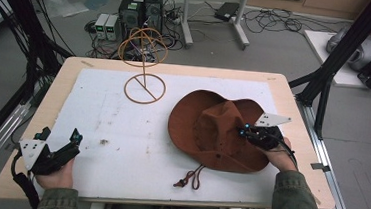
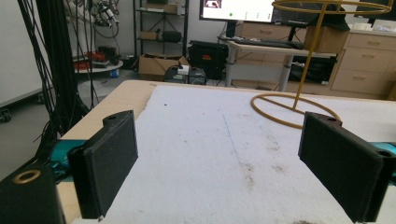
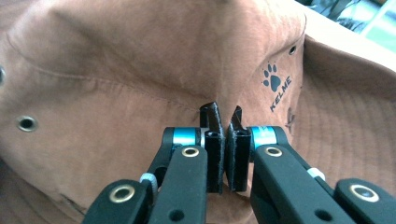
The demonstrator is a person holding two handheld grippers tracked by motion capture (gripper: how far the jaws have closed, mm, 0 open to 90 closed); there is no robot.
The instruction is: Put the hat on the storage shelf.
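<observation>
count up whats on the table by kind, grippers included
brown hat: 1
yellow wire stand: 1
grippers: 2, the left gripper and the right gripper
white mat: 1
total: 5

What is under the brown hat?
The hat lies on the white mat, and a cord trails out from under its near brim. Whatever else is beneath is covered. The right gripper pinches its crown.
</observation>
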